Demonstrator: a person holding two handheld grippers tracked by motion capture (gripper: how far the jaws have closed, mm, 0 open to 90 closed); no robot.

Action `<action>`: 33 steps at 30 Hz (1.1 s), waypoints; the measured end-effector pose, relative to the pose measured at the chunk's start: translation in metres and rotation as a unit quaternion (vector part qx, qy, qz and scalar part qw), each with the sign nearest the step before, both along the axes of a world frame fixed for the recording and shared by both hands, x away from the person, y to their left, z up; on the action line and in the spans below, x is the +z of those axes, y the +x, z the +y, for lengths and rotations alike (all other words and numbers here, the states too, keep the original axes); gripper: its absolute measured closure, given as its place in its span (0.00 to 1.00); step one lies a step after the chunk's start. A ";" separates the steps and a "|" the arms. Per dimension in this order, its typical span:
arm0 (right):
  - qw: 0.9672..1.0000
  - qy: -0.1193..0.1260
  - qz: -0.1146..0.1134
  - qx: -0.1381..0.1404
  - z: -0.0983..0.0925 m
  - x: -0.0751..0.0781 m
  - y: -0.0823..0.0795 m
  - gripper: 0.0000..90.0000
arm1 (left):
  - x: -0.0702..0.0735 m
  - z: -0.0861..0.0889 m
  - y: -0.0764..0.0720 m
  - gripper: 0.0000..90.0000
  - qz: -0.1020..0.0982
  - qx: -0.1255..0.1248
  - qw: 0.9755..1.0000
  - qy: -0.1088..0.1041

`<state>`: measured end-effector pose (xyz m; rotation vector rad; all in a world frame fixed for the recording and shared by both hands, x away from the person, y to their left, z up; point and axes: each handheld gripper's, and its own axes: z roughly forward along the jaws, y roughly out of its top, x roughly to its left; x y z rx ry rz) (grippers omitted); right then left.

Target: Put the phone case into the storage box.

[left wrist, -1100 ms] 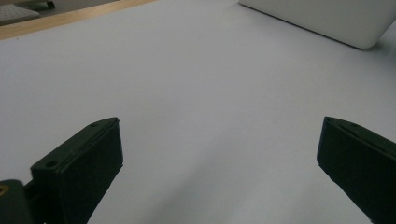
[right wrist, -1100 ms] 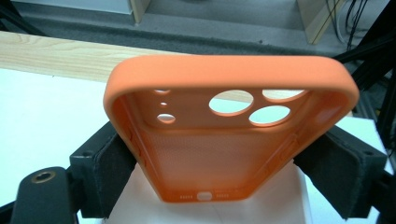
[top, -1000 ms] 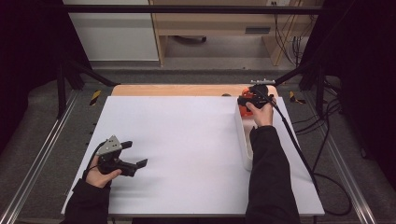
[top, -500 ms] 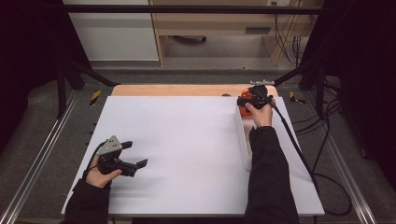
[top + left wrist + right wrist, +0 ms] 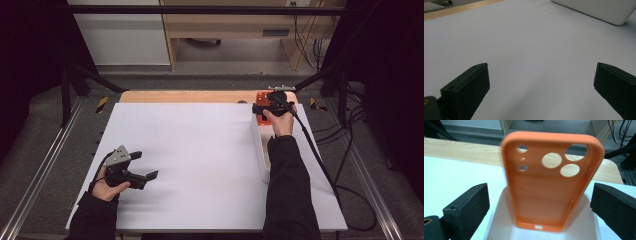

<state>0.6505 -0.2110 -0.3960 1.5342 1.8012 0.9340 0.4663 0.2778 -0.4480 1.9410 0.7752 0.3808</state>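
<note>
Left of the long white tray [image 5: 260, 150] the white table [image 5: 200, 150] lies open; an orange phone case [image 5: 551, 187] stands in the tray's far end.

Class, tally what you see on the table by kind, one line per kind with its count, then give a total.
Orange phone case: 1
White tray: 1
Hand-held grippers, left gripper and right gripper: 2
Total: 4
</note>
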 end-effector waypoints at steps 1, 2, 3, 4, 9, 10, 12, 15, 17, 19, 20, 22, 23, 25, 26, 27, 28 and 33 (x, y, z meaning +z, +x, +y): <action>1.000 -0.001 -0.003 -0.001 0.000 0.001 0.000 0.03 | 0.000 0.000 0.000 0.00 0.000 0.000 1.000 0.000; 1.000 0.002 -0.002 0.000 -0.001 0.002 -0.001 0.03 | 0.000 0.000 0.000 0.00 0.000 0.000 1.000 0.000; 1.000 0.002 -0.002 0.002 -0.001 0.003 -0.002 0.03 | 0.000 0.000 0.000 0.00 0.000 0.000 1.000 0.000; 1.000 0.002 -0.004 0.001 -0.001 0.003 -0.003 0.03 | 0.000 0.000 0.000 0.00 0.000 0.000 1.000 0.000; 1.000 0.004 -0.009 0.009 -0.003 0.009 -0.008 0.02 | 0.000 0.000 0.000 0.00 -0.001 -0.001 1.000 0.001; 1.000 0.004 -0.011 0.011 -0.003 0.010 -0.009 0.02 | 0.000 0.000 0.000 0.00 -0.001 -0.001 1.000 0.001; 1.000 0.005 -0.014 0.016 -0.004 0.013 -0.012 0.02 | 0.000 -0.001 0.000 0.00 -0.001 -0.001 1.000 0.002; 0.999 0.007 -0.021 0.025 -0.004 0.018 -0.018 0.02 | 0.000 -0.001 0.000 0.00 -0.001 -0.001 1.000 0.002; 0.999 0.010 -0.027 0.032 -0.005 0.022 -0.023 0.02 | 0.000 -0.001 0.000 0.00 -0.002 -0.001 1.000 0.002; 0.999 0.014 -0.033 0.038 -0.006 0.027 -0.029 0.02 | 0.000 -0.001 0.000 0.00 -0.001 0.000 1.000 0.002; 0.998 0.016 -0.038 0.044 -0.006 0.029 -0.032 0.01 | 0.000 -0.001 0.000 0.00 -0.002 0.000 1.000 0.002; 0.997 0.021 -0.044 0.052 -0.007 0.033 -0.038 0.01 | 0.000 -0.001 -0.001 0.00 -0.002 -0.001 1.000 0.003; 0.997 0.023 -0.047 0.058 -0.008 0.035 -0.041 0.01 | 0.000 -0.002 -0.001 0.00 -0.002 -0.001 1.000 0.003; 0.996 0.025 -0.053 0.068 -0.008 0.038 -0.048 0.01 | 0.000 -0.002 -0.001 0.00 -0.002 -0.001 1.000 0.002; 0.995 0.027 -0.056 0.075 -0.008 0.040 -0.051 0.01 | 0.000 -0.002 -0.001 0.00 -0.002 -0.001 1.000 0.002; 0.995 0.029 -0.058 0.081 -0.007 0.041 -0.055 0.01 | 0.000 -0.002 -0.001 0.00 -0.002 -0.001 1.000 0.002; 0.993 0.031 -0.064 0.091 -0.007 0.043 -0.059 0.01 | 0.000 -0.002 -0.001 0.00 -0.002 0.000 1.000 0.002; 0.987 0.040 -0.078 0.138 -0.005 0.050 -0.080 0.01 | 0.000 -0.002 -0.001 0.00 -0.001 0.000 1.000 0.000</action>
